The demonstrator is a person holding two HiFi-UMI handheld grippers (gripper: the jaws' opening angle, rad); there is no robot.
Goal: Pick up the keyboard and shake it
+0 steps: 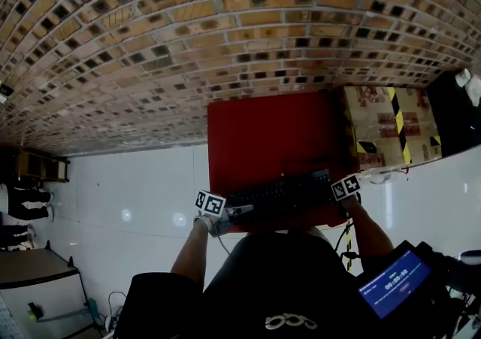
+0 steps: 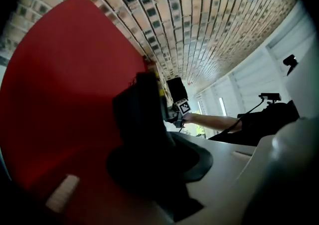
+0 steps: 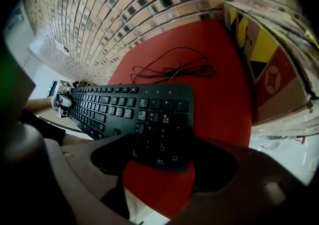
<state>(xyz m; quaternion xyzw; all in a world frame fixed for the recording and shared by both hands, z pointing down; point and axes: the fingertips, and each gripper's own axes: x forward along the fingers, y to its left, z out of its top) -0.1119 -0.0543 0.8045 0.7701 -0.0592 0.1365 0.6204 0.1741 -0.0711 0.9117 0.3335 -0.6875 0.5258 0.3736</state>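
brick wall [image 1: 225,29]: fills the top of the head view, behind everything else.
floor [image 1: 135,195]: white and glossy, left of the desk.
desk [image 1: 263,134]: red top, pushed up against the wall.
cardboard box [image 1: 379,123]: yellow/black tape on it, right at the desk's right edge.
keyboard [image 1: 282,195]: black, full-size, at the desk's near edge, lying crosswise in front of the person. Tbh can't tell if it's off the surface.
left gripper [image 1: 242,211]: pinching the kb's left end, jaws nearly together. Kb shows end-on in its own view.
right gripper [image 1: 336,198]: jaws spread wide, numpad corner sits btw them, pads don't look like they're pressing.
cable [image 3: 172,69]: thin, black, loose loops on the desk btw kb and wall.
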